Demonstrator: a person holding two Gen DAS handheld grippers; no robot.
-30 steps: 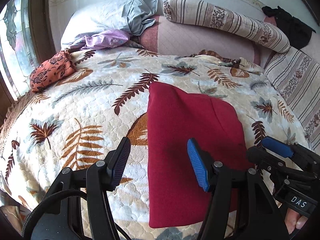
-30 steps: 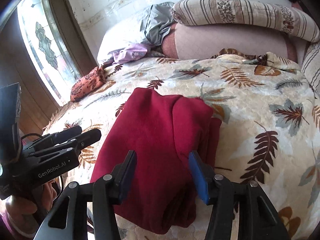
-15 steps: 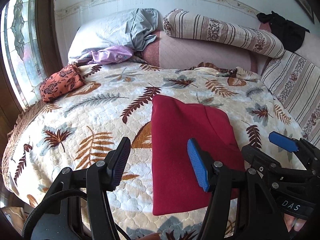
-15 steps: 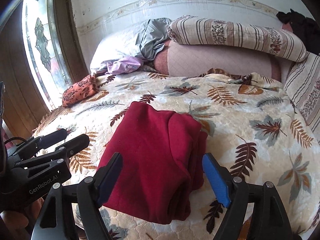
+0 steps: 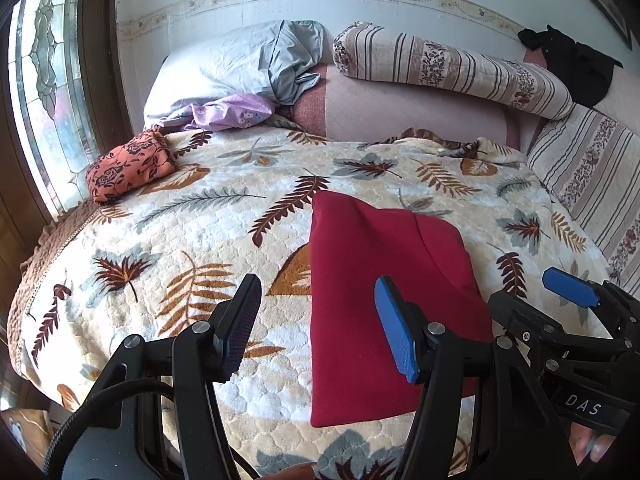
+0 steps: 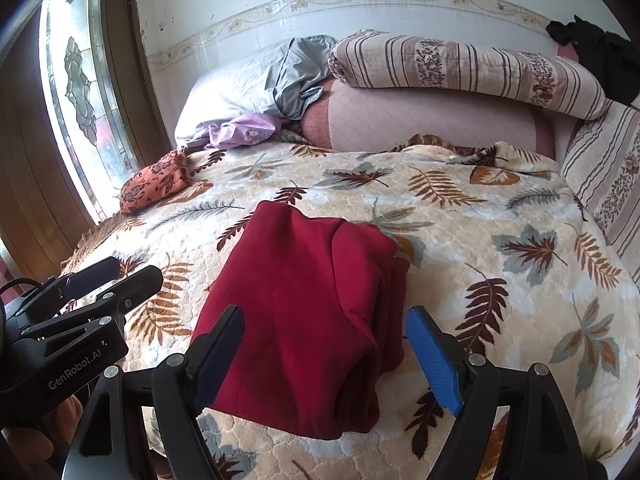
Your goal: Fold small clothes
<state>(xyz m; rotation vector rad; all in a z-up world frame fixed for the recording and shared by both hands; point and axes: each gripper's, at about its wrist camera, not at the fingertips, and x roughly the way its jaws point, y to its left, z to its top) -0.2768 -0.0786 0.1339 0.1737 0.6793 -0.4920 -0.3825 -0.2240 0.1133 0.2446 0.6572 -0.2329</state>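
Done: dark red fleece garment [image 5: 384, 304], centre frame, lies folded on your leaf-print quilt [image 5: 180, 240].
Left gripper [image 5: 316, 328]: open, empty.
Right gripper [image 6: 332, 356]: just opened, empty.
Left: orange floral bundle [image 5: 128, 164], upper left, looks folded already.

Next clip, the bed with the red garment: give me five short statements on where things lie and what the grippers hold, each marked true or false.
1. The red garment lies folded on the leaf-print blanket. True.
2. The right gripper is clamped on the garment. False: its jaws stand open, having just been opening, with nothing pinched.
3. The orange floral bundle sits near the window. True.
4. The left gripper holds a corner of the blanket. False: it is open and holds nothing.
5. The striped bolster lies on top of the red garment. False: it rests at the head of the bed.
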